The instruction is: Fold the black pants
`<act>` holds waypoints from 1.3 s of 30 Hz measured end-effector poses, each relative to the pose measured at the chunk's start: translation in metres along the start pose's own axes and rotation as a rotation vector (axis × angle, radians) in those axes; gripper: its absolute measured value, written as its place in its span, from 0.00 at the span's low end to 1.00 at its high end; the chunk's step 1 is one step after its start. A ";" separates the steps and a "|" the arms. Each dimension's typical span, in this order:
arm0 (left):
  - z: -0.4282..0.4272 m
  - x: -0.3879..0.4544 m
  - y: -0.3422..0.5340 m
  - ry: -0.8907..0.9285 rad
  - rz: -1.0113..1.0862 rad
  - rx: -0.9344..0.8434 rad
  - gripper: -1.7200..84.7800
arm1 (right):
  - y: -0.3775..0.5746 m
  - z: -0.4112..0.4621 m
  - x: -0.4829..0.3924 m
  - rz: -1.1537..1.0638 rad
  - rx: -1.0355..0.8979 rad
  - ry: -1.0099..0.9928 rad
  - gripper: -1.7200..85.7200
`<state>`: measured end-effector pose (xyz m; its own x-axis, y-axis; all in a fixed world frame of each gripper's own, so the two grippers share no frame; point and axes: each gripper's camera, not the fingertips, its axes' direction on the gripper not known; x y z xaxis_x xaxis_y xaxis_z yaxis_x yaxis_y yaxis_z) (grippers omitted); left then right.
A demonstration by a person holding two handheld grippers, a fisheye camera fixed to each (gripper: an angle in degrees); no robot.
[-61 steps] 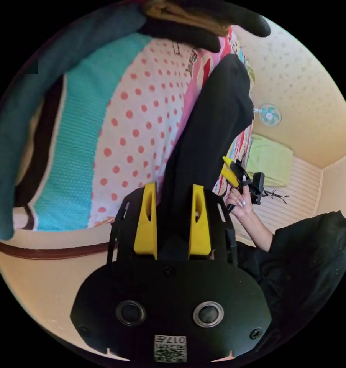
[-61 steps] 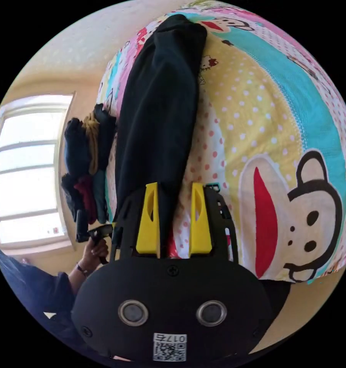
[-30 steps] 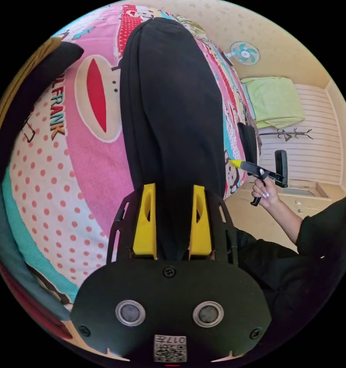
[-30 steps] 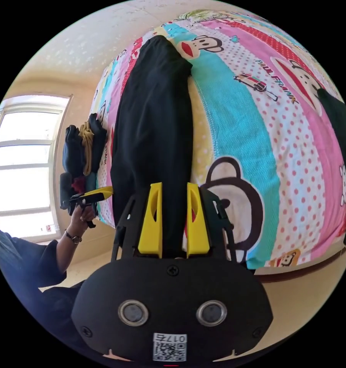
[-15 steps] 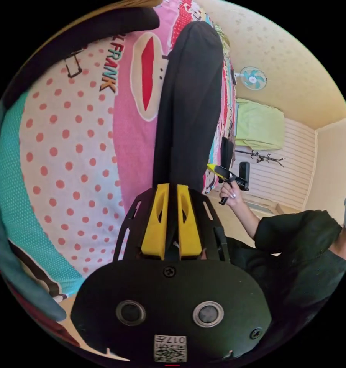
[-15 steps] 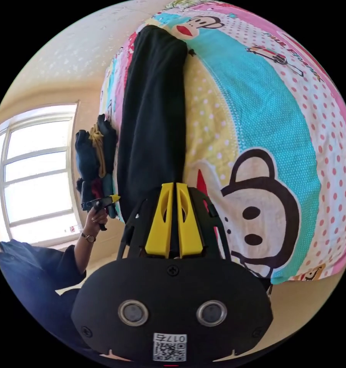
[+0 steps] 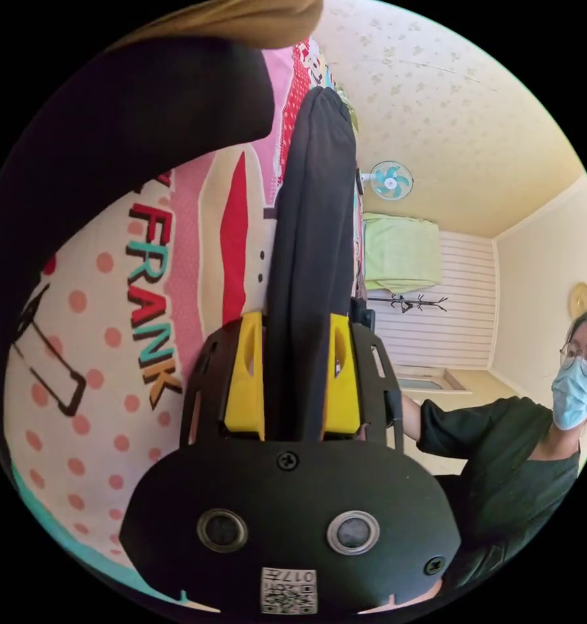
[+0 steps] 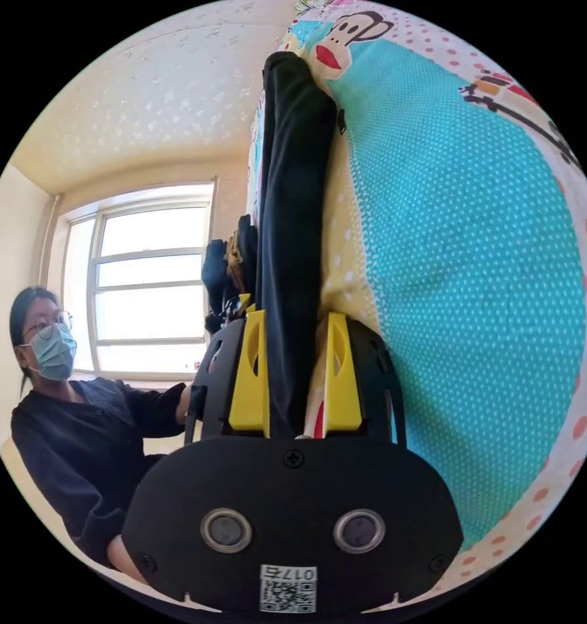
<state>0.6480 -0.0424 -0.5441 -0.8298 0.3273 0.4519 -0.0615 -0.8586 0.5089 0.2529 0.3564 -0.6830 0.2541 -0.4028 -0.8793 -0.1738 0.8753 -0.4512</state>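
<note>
The long black fabric pants (image 7: 313, 221) are stretched along the bright cartoon-printed bedsheet (image 7: 137, 338). The left gripper (image 7: 292, 377) is seen with yellow jaws spread, the pants' end between them. The right gripper (image 8: 294, 377) is likewise parted around the pants (image 8: 293, 214).

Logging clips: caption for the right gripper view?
Right hand-held gripper straddling black pants on a cartoon-print bedsheet.

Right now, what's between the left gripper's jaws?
The black pants: in the left gripper view the cloth runs between the left gripper jaws, which stand apart.
</note>
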 end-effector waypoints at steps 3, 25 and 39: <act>0.015 0.001 0.008 -0.005 0.021 -0.054 0.20 | -0.001 0.008 0.008 -0.021 -0.085 -0.086 0.18; 0.046 0.177 0.161 0.299 0.480 0.171 0.06 | 0.122 -0.097 -0.160 -0.557 -0.122 -0.223 0.01; 0.100 0.456 0.300 0.248 0.952 0.440 0.06 | 0.245 -0.266 -0.436 -1.150 -0.199 -0.178 0.01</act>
<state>0.3061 -0.1116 -0.1118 -0.5236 -0.5321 0.6654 0.8328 -0.4844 0.2680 -0.1533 0.6753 -0.4511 0.4844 -0.8706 0.0863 0.1027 -0.0413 -0.9939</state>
